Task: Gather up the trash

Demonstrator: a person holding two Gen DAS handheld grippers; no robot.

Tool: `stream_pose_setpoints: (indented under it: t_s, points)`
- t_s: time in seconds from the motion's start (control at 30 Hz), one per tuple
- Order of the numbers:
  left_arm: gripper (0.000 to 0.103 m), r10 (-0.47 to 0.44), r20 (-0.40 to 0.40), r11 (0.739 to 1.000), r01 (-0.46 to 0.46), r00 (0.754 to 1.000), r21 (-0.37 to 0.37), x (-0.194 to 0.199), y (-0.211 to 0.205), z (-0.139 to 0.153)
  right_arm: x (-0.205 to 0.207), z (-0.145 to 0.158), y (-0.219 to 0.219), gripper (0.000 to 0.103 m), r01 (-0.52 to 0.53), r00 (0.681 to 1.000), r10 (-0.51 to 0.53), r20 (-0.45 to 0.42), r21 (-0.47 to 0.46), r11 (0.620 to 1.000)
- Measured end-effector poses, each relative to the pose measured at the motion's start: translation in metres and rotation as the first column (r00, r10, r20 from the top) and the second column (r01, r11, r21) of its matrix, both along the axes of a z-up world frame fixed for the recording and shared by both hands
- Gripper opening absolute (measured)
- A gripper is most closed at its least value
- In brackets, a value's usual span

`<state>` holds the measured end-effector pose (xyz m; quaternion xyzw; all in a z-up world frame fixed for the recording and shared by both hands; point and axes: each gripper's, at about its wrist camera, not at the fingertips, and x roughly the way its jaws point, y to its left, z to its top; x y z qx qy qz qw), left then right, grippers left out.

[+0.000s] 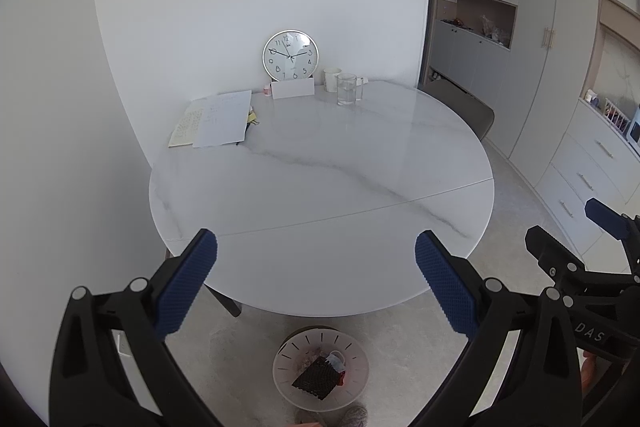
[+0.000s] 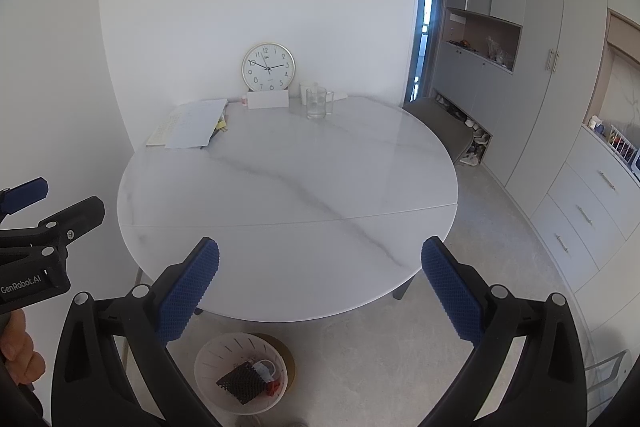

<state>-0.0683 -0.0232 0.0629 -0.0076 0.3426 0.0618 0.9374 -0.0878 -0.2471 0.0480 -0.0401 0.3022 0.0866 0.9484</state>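
White plastic bin [image 1: 320, 371] sits on the floor at the bottom centre of the left wrist view, below and between the wide-spread, empty fingers [image 1: 192, 279] of the left gripper [image 1: 316, 279], holding a dark mesh piece [image 1: 314, 379] and a crumpled mask [image 1: 336, 361]. In the right wrist view the right gripper [image 2: 320, 287] is likewise spread wide and empty, the bin under its left finger at lower left, near the marble surface [image 2: 288, 187].
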Motion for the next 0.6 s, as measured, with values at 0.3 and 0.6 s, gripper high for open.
stream_pose_setpoints:
  t_s: [0.3,0.6]
  points:
    - [0.095,0.003,0.004,1.0,-0.003,1.0,-0.002,-0.0013,0.0003,-0.0035,-0.0032,-0.005,0.0006,0.101,0.004,1.0,-0.004,-0.008,-0.005,1.0]
    - [0.095,0.01,0.002,1.0,-0.01,1.0,0.017,0.0006,0.0,-0.0068,-0.0041,-0.0096,0.0016,0.101,0.005,1.0,-0.006,-0.023,-0.006,1.0]
